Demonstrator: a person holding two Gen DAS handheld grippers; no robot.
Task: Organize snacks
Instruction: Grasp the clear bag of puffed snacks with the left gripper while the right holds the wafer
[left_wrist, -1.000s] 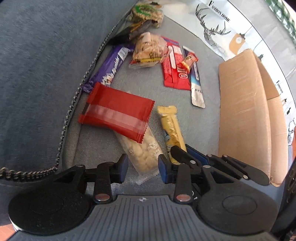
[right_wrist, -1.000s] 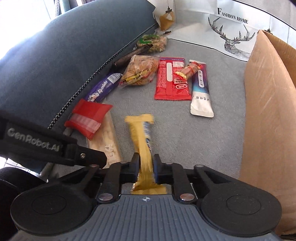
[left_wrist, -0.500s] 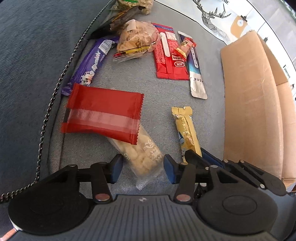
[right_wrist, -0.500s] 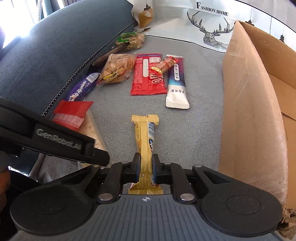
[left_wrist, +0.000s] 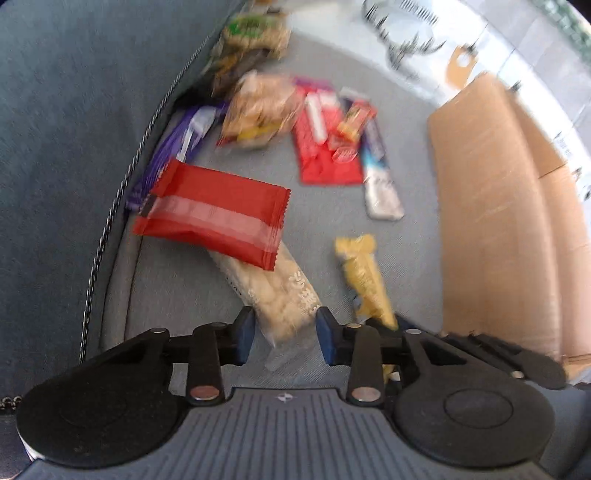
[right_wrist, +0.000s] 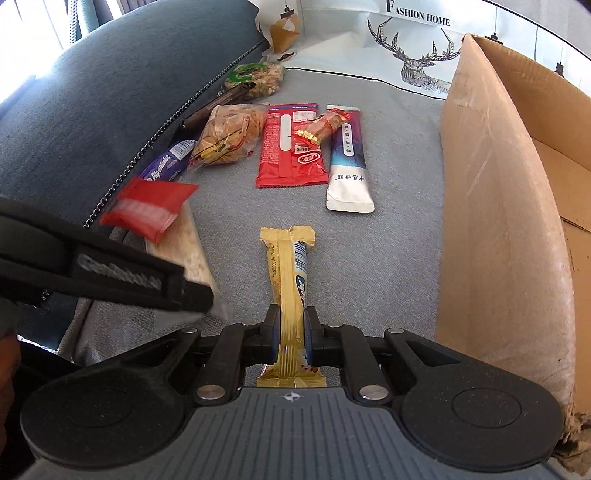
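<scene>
My left gripper (left_wrist: 284, 328) points down at a clear pack of pale snacks (left_wrist: 280, 295). Its jaws are closing, with the pack's near end between them, and the pads touch both its sides. A red packet (left_wrist: 210, 218) lies across the pack's far end. My right gripper (right_wrist: 291, 328) is shut on a yellow bar (right_wrist: 291, 280), which stretches forward over the grey cushion (right_wrist: 388, 258). The same yellow bar (left_wrist: 364, 280) shows to the right in the left wrist view.
Further back lie a purple bar (right_wrist: 168, 164), a bag of brown snacks (right_wrist: 229, 138), a flat red pack (right_wrist: 288, 147), a small red-gold candy (right_wrist: 321, 127) and a white-blue stick (right_wrist: 349, 166). An open cardboard box (right_wrist: 491, 206) stands on the right. The dark sofa back (right_wrist: 110, 92) rises on the left.
The left jaws widened around the clear pack, then narrowed onto it, and that view now blurs. The right gripper, still holding the yellow bar, has shifted slightly towards the box.
</scene>
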